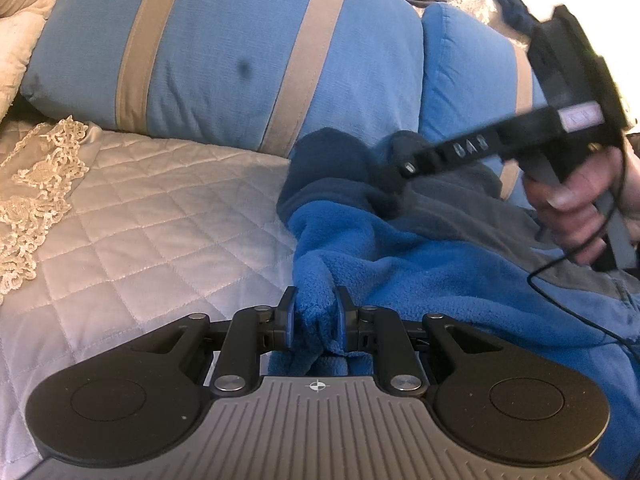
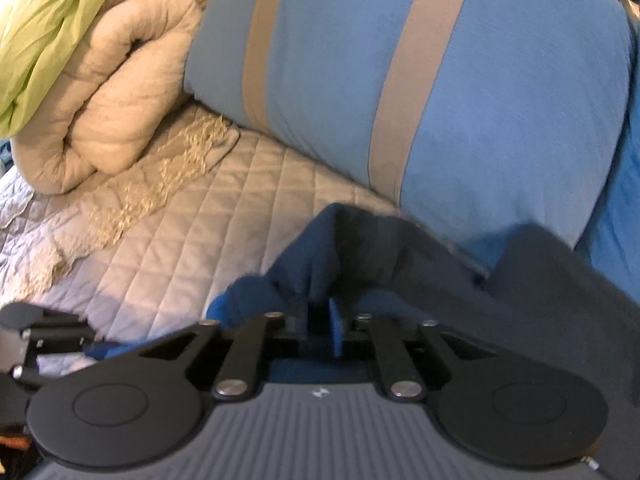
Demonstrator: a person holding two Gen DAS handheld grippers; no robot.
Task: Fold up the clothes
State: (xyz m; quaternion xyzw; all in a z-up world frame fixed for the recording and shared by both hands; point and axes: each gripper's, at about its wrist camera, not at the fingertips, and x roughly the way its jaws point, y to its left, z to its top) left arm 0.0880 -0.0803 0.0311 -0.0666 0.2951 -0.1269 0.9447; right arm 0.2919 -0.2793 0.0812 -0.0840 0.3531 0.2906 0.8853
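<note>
Fleece garment (image 1: 420, 264): I see a blue fleece with dark navy and grey panels, bunched on the bed just below the pillows, on the right of my left camera's view.
Near edge of the fleece: a fold of bright blue pile stands up between my left gripper's pads.
Left gripper (image 1: 314, 314): its jaws are clamped on that blue fold, both pads pressing into the pile.
Far edge of the fleece: the navy part rises in a peak against the big pillow, seen from my right camera (image 2: 344, 248).
Right gripper (image 2: 320, 324): its jaws stand close together with dark cloth heaped around them; the view is blurred, so I cannot tell whether the pads press on the cloth.
Right gripper from the left camera (image 1: 404, 168): its tip sits at the dark fabric near the pillows, blurred.
Hand (image 1: 576, 216): wrapped around the right gripper's handle, a thin black cable hanging beneath it.
Bed cover (image 1: 160, 220): pale quilted spread with a diamond stitch, under the fleece.
Lace trim (image 1: 36, 184): cream lace lying on the cover at the left.
Striped pillow (image 1: 224, 52): blue with two tan bands, just behind the fleece.
Second blue pillow (image 1: 460, 76): beside the first, at the right.
Beige duvet (image 2: 116, 92): rolled up left of the striped pillow.
Green cloth (image 2: 52, 28): lying on top of the duvet.
</note>
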